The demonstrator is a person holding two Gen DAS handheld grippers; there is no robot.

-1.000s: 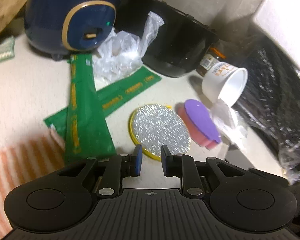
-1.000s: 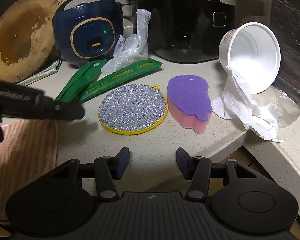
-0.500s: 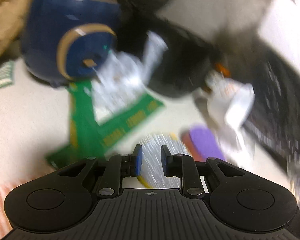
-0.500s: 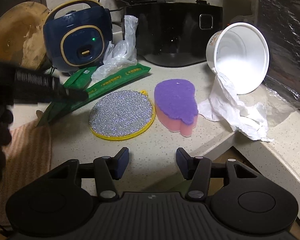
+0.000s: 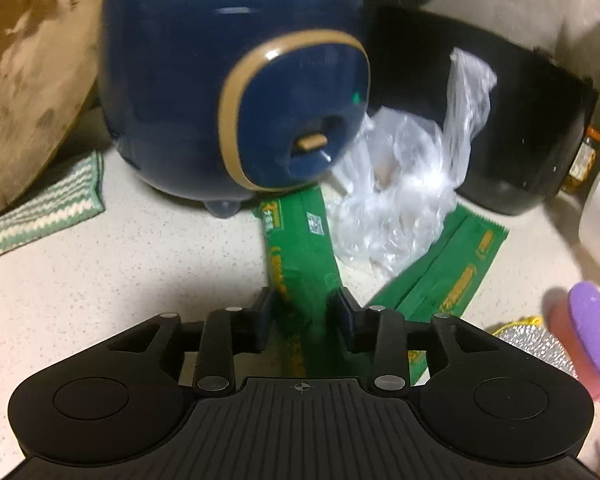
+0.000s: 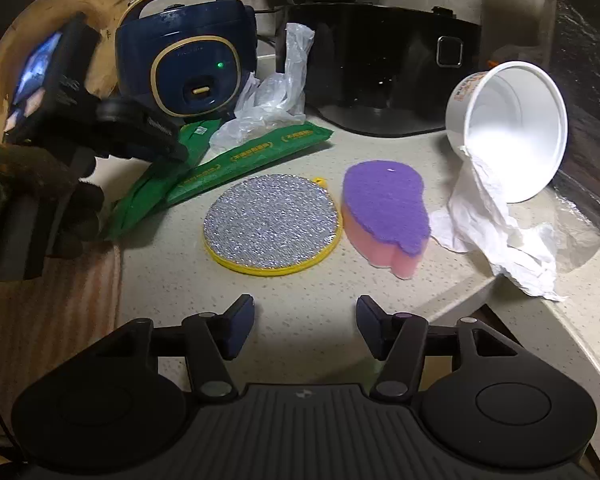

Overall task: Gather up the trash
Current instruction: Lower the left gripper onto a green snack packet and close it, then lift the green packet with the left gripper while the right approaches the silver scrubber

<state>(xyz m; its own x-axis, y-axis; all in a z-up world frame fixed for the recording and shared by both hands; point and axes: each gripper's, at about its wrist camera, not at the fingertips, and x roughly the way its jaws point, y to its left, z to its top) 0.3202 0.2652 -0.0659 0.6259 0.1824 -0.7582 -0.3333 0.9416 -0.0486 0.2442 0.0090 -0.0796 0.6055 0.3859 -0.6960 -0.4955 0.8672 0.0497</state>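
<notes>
The collecting looks to be at its very start, because every piece of trash that I can see lies on the speckled beige counter point(image 6: 172, 280) and nothing is gathered yet. The left gripper point(image 5: 305, 312) is low over the counter with its jaws moderately apart, one on each side of a long green foil wrapper point(image 5: 296, 248). They do not seem to press it yet, so I judge that the grasp is only prepared. This wrapper lies in front of the round dark blue cooker with a gold ring point(image 5: 236, 92). A second green wrapper point(image 5: 448, 280) crosses beside it, partly under a crumpled clear plastic bag point(image 5: 400, 200).

The right gripper point(image 6: 305, 328) hangs over the near part of the counter with its jaws wide and holds nothing. Ahead of it, at the right, a white paper cup point(image 6: 512, 128) lies on its side with crumpled white tissue point(image 6: 496, 232) spilling from its mouth. These pieces are left to collect. The round silver scrubbing pad with yellow edge point(image 6: 272, 224) and the purple-and-pink sponge point(image 6: 384, 208) are probably not trash.

The green wrappers carry yellow printed labels and a small white code patch, and the cup has coloured print on its side, but none of this writing is readable. The cooker shows a green light.
</notes>
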